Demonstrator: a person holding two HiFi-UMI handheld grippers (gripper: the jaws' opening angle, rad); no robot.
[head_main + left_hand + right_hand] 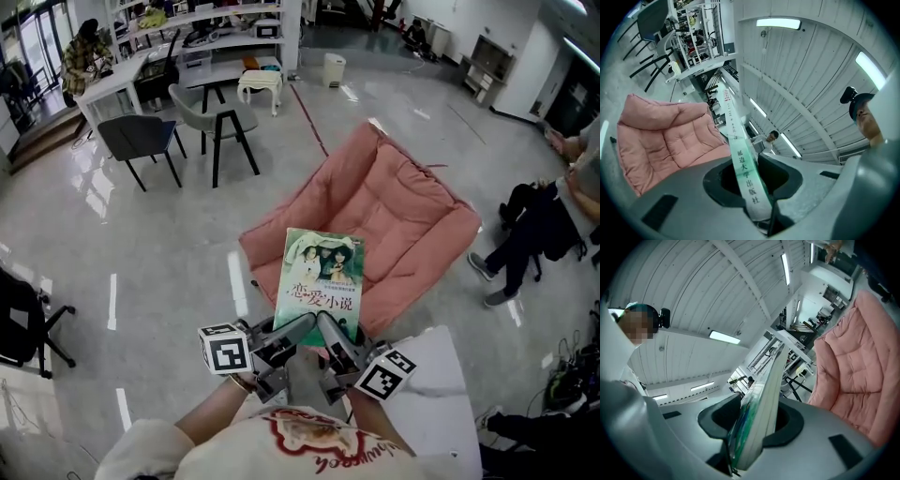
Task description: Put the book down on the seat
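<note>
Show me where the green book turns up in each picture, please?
Head view: the book is at centre, cover showing, overlapping the pink seat.
Left gripper view: book lower centre, spine on; seat left.
Right gripper view: book lower centre, edge on; seat right.
Shared landmark: the pink seat.

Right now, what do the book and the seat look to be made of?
Book: paper, with a printed cover that seems smooth, likely a paperback; pale page edges show in the right gripper view. Seat: matte pink fabric, probably padded; stitching quilts it into puffy panels.
</note>
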